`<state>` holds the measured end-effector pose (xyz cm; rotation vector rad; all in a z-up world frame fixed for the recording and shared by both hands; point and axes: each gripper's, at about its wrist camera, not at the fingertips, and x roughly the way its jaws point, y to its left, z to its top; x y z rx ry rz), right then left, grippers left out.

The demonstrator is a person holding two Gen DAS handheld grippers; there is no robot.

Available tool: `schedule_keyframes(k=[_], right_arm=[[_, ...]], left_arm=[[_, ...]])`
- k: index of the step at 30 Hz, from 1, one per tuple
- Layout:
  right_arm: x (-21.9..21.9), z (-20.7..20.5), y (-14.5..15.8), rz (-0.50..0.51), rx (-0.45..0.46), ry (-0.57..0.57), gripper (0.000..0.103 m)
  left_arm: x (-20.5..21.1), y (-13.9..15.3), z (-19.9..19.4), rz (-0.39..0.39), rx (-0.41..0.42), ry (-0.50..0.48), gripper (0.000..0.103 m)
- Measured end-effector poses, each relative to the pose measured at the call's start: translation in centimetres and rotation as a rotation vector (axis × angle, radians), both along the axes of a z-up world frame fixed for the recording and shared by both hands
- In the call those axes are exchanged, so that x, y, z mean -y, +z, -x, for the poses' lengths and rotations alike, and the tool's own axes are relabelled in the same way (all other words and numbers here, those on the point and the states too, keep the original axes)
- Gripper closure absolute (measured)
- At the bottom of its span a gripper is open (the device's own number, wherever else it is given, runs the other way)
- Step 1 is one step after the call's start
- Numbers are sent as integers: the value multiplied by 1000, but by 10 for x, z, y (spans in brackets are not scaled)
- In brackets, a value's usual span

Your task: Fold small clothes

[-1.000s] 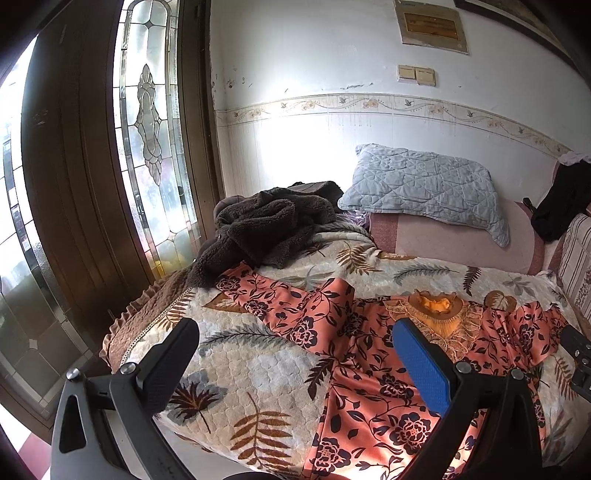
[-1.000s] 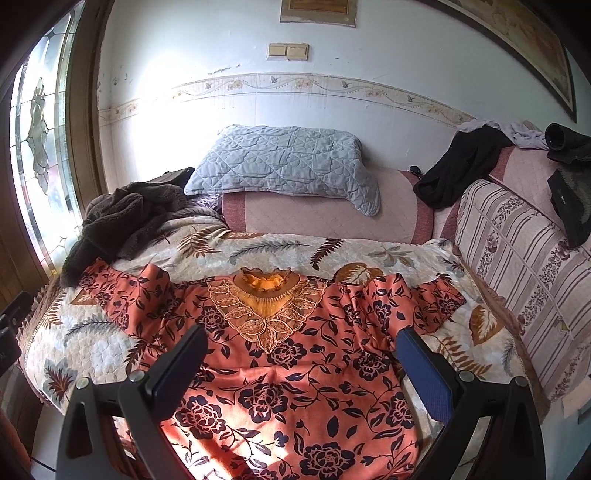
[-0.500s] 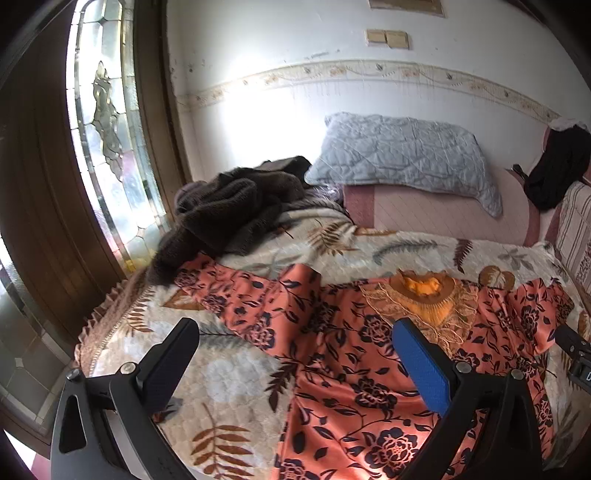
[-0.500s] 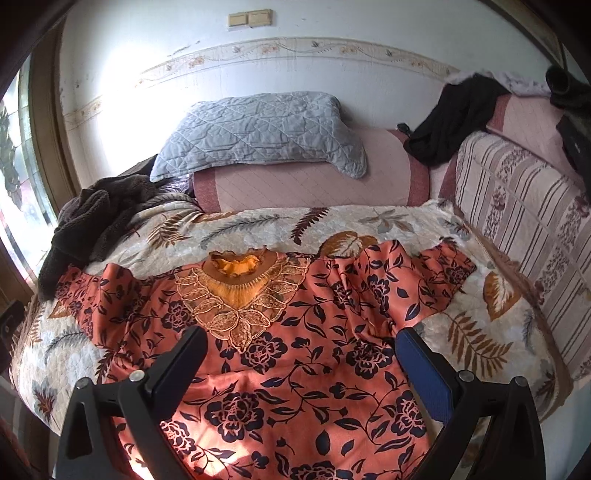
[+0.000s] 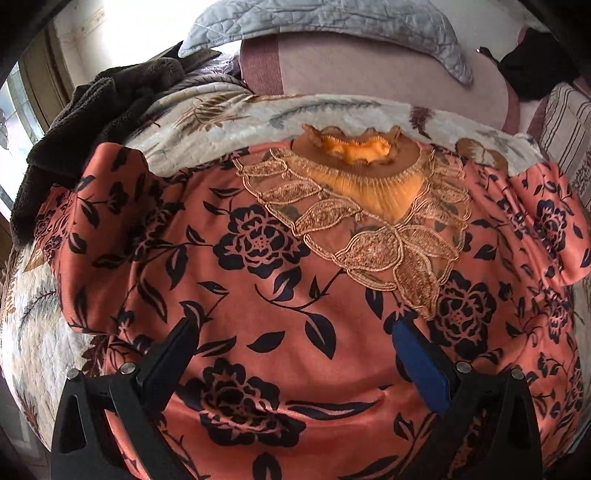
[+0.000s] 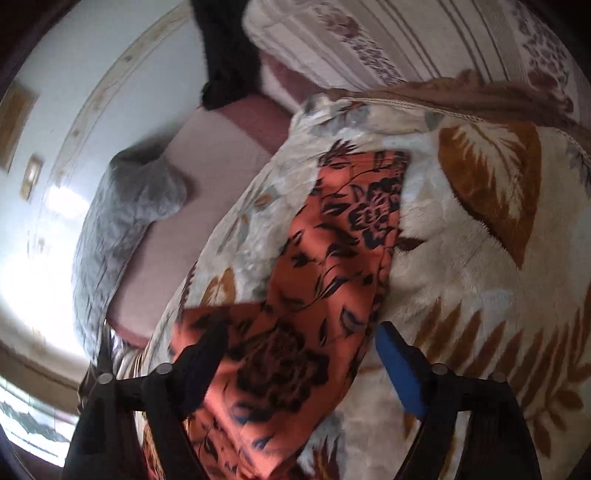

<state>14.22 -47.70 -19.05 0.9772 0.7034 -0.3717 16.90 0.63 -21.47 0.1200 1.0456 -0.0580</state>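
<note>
Blouse (image 5: 280, 266), orange with dark flowers and a lace collar (image 5: 369, 221), lay spread face up on a leaf-patterned blanket (image 5: 332, 110) covering a couch, collar toward the backrest and both sleeves out to the sides. A second earlier both cameras had looked across the whole couch from farther back; they had since dropped close over the cloth, which suggested the first fold was about to begin. The left gripper (image 5: 295, 350) hovered over the blouse's chest below the collar, jaws wide apart with nothing pinched. The right gripper (image 6: 295, 354) had rolled sideways and reached the right sleeve (image 6: 332, 266); its jaws were closing with the sleeve's cloth between them, though the pads did not yet seem to press it. That sleeve's end lay flat on the blanket, near the couch arm (image 6: 388, 40) with striped fabric. Bare blanket beside the sleeve left room to lift and swing it inward. On the far left, a dark brown heap (image 5: 92, 122) touched the left sleeve's edge and could crowd that side. A grey pillow (image 5: 332, 22) sat behind, well clear.
</note>
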Motion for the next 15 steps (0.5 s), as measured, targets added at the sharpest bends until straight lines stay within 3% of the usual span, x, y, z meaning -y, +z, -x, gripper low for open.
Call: schedule_keyframes(k=[4, 9, 11, 13, 15], right_arm=[[47, -30, -28, -3, -60, -116, 49], [85, -56, -42, 25, -48, -197, 51], [90, -66, -44, 50, -41, -191, 63], [97, -75, -51, 58, -33, -177, 89], [101, -77, -54, 31, -10, -170, 95]], left_arm=[[-3, -21, -11, -39, -57, -10, 0], [-9, -25, -19, 8, -66, -7, 0], [-8, -26, -18, 6, -54, -1, 0], [-6, -28, -16, 10, -30, 7, 0], [-5, -29, -13, 16, -11, 5, 0]])
